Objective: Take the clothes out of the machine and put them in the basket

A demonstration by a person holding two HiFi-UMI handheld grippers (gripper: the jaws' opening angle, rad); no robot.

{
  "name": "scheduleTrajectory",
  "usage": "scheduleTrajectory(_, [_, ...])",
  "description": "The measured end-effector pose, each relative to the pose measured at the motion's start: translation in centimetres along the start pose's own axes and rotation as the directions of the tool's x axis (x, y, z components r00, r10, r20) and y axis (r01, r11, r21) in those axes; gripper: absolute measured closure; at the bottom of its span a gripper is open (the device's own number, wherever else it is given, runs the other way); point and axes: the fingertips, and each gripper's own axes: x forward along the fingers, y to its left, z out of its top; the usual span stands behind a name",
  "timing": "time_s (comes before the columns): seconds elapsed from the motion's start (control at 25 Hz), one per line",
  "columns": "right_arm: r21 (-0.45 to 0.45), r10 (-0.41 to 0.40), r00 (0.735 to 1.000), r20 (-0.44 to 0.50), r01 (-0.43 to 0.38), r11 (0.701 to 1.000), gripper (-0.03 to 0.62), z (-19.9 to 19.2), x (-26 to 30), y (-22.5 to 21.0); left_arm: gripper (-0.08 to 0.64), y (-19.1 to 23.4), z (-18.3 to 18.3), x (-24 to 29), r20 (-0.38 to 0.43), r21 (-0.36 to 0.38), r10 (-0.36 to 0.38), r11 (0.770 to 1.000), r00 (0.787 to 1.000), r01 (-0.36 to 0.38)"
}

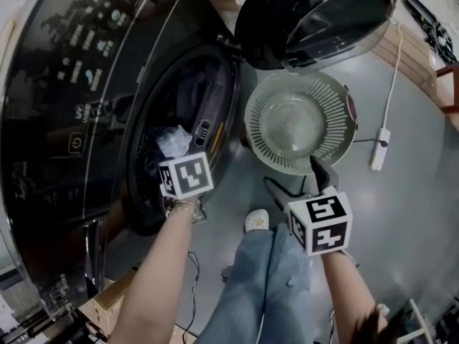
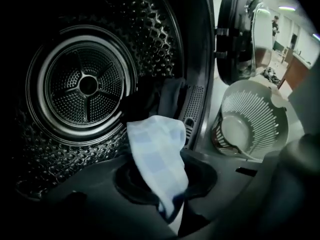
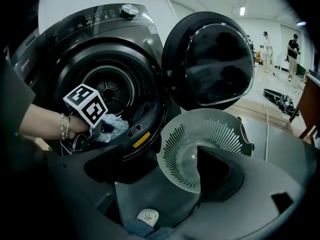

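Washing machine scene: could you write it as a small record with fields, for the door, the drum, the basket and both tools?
door: open
drum: dark clothes lie inside
basket: empty, next to the machine
left tool: shut on a light checked cloth, at the drum opening
right tool: open, empty, near the basket rim

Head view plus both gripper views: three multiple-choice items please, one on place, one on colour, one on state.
1. Where is the basket? A in the drum; B atop the machine; C on the floor below the open door.
2. What colour is the cloth in the left gripper? A pale blue check; B red; C black.
3. The right gripper is: A shut on cloth; B open, empty; C shut on the basket rim.
C, it stands on the floor; A, pale checks show; B, jaws apart, nothing between.
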Motion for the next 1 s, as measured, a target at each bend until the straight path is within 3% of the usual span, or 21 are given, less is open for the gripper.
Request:
scheduleTrajectory(0.52, [0.082,-0.064,0.997,0.032,0.061,0.995,0.149,2.3,-7.3,-2.2,0.479,-4.2,3.3,-10.8,0.125,0.016,-0.102,0.995,0.987,0.101])
scheduleTrajectory(0.84, [0.133,-0.112,0.992,0.05,0.105,0.986,0.156,3.2,-12.3,-4.0,0.479,-6.4,7.1,-17.9,0.23,0.034,-0.168,0.986,0.959,0.165])
scheduleTrajectory(1.0, [0.09,-0.124,0.991,0.056,0.119,0.989,0.16,4.6,-15.5,-4.2,0.479,-7.7,8.4,-21.5,0.257,0.06,-0.207,0.978,0.944,0.198])
